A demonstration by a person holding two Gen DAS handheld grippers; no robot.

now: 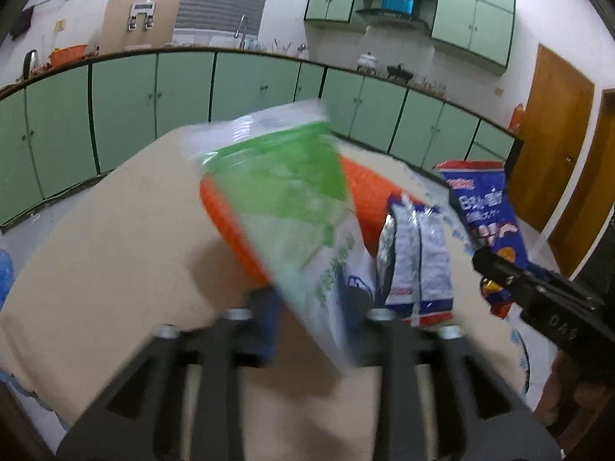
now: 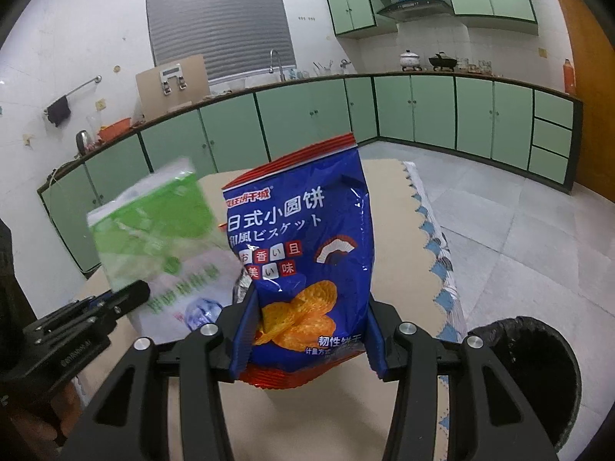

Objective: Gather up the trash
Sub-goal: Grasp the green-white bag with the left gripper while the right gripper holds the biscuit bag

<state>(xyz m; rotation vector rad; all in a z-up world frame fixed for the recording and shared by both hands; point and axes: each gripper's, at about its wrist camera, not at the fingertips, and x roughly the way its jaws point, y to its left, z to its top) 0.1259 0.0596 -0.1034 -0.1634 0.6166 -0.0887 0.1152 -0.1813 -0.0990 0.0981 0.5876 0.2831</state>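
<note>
Right now the right tongs [image 2: 311,303] are clenched on a blue chip bag [image 2: 303,238]. Their blue pads [image 2: 246,326] press its two sides near the bottom. The bag stands upright, clear above the table [image 2: 392,230], with its red sealed top uppermost.

The left tongs [image 1: 315,303] have a green bag [image 1: 280,192] standing between their fingers. The bag tilts a little and is also clear above the table. Both the bag and the fingers are smeared by blur, so I cannot tell whether the pads bite on it or stand loose beside it. From the right wrist view, the left tongs [image 2: 130,296] come in over the table's left side, and the green bag [image 2: 153,230] rises just beside the chip bag. From the left wrist view, the right tongs [image 1: 484,261] reach in over the table's right side, with the chip bag [image 1: 480,199] above their tip.

On the table [image 1: 115,249], behind the green bag, sits an orange basket [image 1: 369,192]. A crumpled silver and white wrapper [image 1: 419,261] shows between the two bags, against the basket; whether it rests on the table I cannot tell. A cloth with blue zigzag trim [image 2: 438,253] lies along the table's right edge.

Off the table's near right corner, on the floor, stands a bin [image 2: 538,365] with a black liner. Beyond the table's far side runs a row of green cabinets [image 2: 307,115].
</note>
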